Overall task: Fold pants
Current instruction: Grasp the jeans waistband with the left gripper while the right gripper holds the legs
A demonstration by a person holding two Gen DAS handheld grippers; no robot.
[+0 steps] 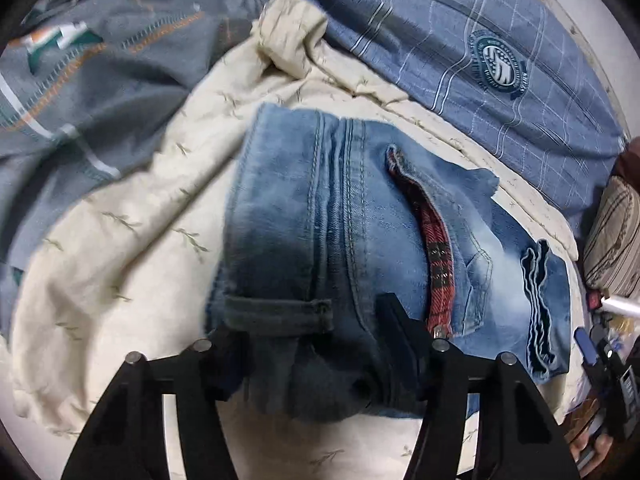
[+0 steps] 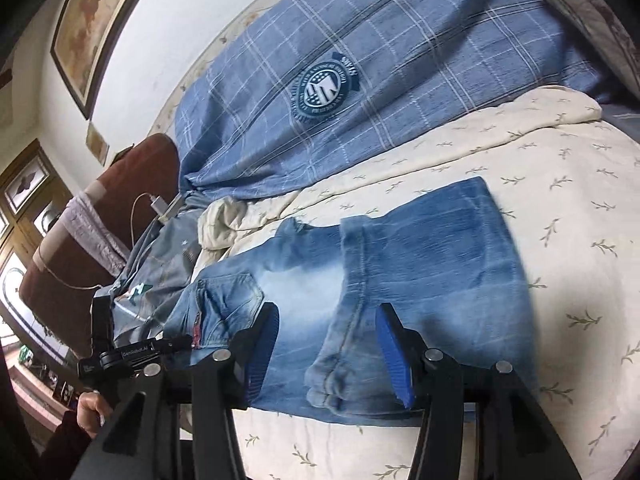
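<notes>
Blue jeans lie folded on a cream leaf-print sheet, with a red plaid pocket lining showing. My left gripper is at the near end of the fold. Bunched denim fills the gap between its black fingers, and a cuff drapes over the left one. In the right wrist view the jeans stretch across the sheet. My right gripper stands open over a folded edge, its blue pads clear of the cloth. The left gripper appears there at the far left, held by a hand.
A blue checked cover with a round emblem lies behind the jeans. A grey garment with orange stitching is heaped at the left. A brown padded headboard, a charger cable and a framed picture are beyond the bed.
</notes>
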